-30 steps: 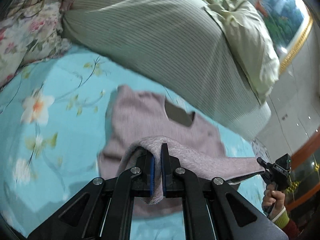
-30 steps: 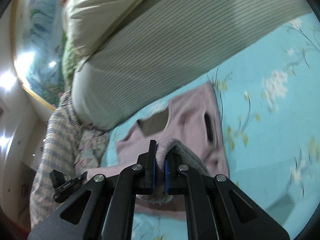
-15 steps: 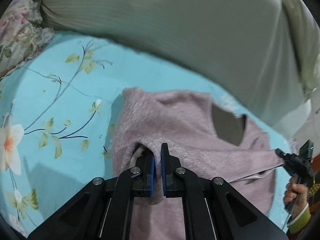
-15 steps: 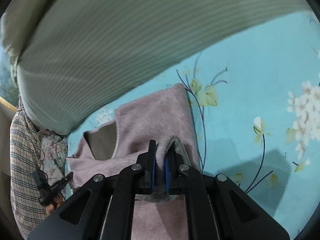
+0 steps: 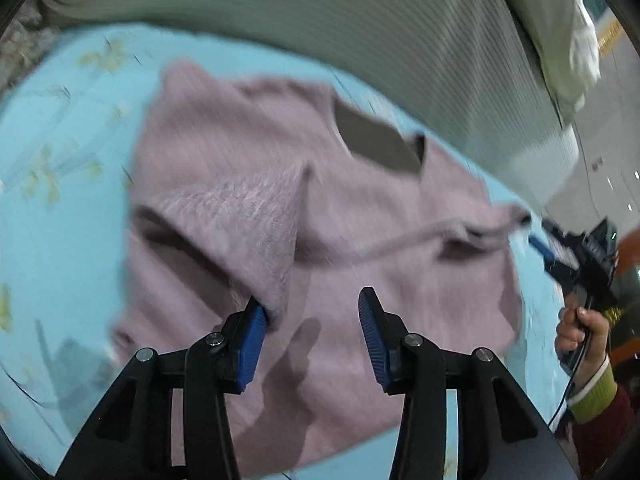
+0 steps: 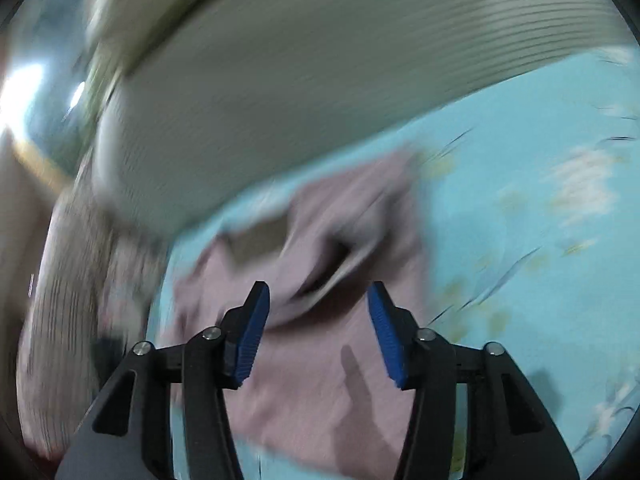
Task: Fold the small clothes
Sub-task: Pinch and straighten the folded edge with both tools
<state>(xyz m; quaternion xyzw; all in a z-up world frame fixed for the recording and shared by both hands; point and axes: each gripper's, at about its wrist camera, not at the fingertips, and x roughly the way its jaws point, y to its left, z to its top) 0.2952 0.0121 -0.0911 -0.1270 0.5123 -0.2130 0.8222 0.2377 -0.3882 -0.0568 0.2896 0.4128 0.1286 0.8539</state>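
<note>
Mauve knitted wool makes up the small sweater vest (image 5: 360,208), which is spread on a turquoise bedsheet (image 5: 68,216) printed with pale flowers and thin dark stems. Its V-neck opening (image 5: 376,144) is turned toward a large striped grey-green bolster (image 5: 360,28) that lies along the far side of the bed. The lower part of the vest is seen doubled up over the body, so that a loose fold is formed across the middle, with a ridge running from one side to the other.

The left gripper (image 5: 310,322) is seen with its jaws spread wide apart and nothing clamped between them. A corner of the folded-over fabric lies against the tip of its left blue pad (image 5: 251,344), while the right pad is clear of the cloth. The shadow of the fingers is cast on the vest just below.

The right gripper (image 6: 318,320) is likewise shown with its jaws parted and no cloth between them, above the near half of the vest; the right wrist view is strongly blurred, and finer detail cannot be made out. In the left wrist view this tool appears at the right edge, just beside the far end of the fold, held in the person's right hand (image 5: 584,328), with a yellow-green cuff (image 5: 592,392) at the wrist. A cream pillow (image 5: 560,20) rests on top of the bolster.
</note>
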